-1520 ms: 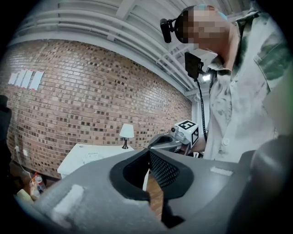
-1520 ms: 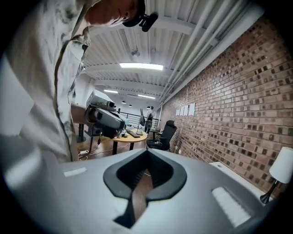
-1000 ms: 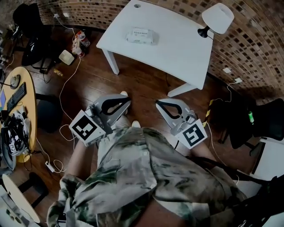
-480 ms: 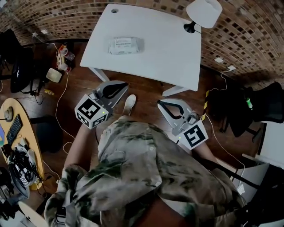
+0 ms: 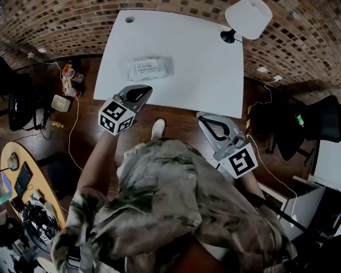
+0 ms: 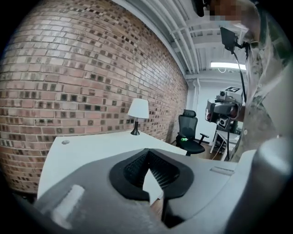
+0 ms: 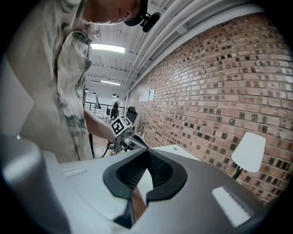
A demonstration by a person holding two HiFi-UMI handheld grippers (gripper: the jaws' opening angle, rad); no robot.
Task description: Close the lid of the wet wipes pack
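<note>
The wet wipes pack point(image 5: 150, 68) lies flat on the white table point(image 5: 208, 64), left of its middle. Whether its lid is up or down is too small to tell. My left gripper point(image 5: 148, 88) reaches just over the table's near edge, a short way in front of the pack, jaws shut with nothing in them. My right gripper point(image 5: 199, 115) hangs over the wooden floor just short of the table's near right edge, also shut and empty. In the left gripper view the left gripper point(image 6: 147, 151) blocks the pack. The right gripper view shows the right gripper point(image 7: 147, 151) and the table corner.
A white lamp point(image 5: 248, 16) stands on the table's far right corner against the brick wall. A black office chair point(image 5: 314, 125) is to the right. Cables and small items point(image 5: 66, 85) lie on the floor at left. A cluttered round desk point(image 5: 21, 181) sits at lower left.
The person has stepped toward the table. The left gripper rose and moved forward to the table's near edge. The right gripper came closer to the table's right side.
</note>
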